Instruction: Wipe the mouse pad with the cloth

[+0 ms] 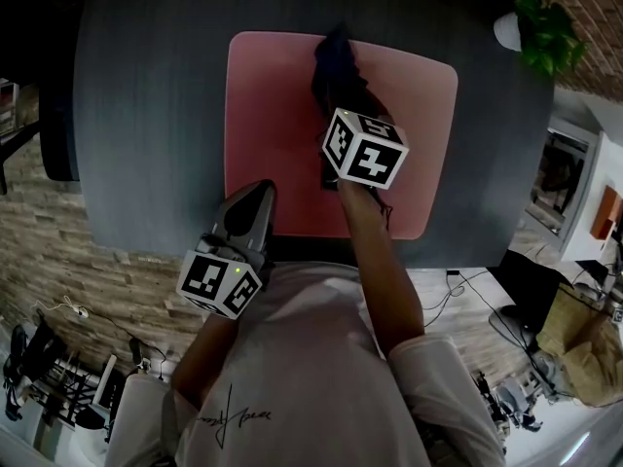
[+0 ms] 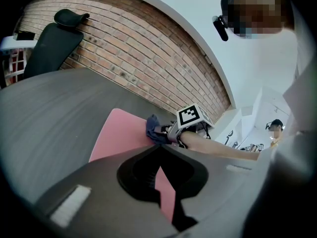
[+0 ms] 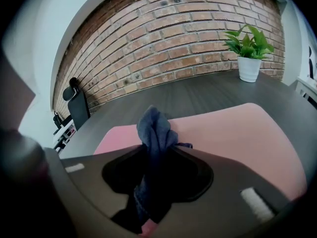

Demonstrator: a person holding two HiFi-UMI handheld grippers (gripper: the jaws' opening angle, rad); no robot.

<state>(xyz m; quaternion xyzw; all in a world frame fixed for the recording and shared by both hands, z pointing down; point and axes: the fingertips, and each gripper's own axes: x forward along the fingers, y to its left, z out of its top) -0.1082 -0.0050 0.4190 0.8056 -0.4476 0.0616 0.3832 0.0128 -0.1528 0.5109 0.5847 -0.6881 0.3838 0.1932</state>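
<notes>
A pink mouse pad (image 1: 282, 115) lies on the dark grey table (image 1: 146, 115). My right gripper (image 1: 336, 95) is over the middle of the pad, shut on a dark blue cloth (image 1: 337, 58) that bunches out past its tips toward the pad's far edge. The right gripper view shows the cloth (image 3: 154, 128) pinched between the jaws (image 3: 156, 150), with the pad (image 3: 237, 128) beneath. My left gripper (image 1: 259, 195) rests at the pad's near left edge, shut with nothing in it. The left gripper view has its tips (image 2: 159, 147) meeting over the pad (image 2: 124, 133).
A potted plant (image 1: 541, 25) in a white pot (image 3: 248, 68) stands at the table's far right corner. A black office chair (image 2: 52, 43) stands beyond the far left side, against a brick wall (image 3: 163, 38). The table's near edge runs just behind the pad.
</notes>
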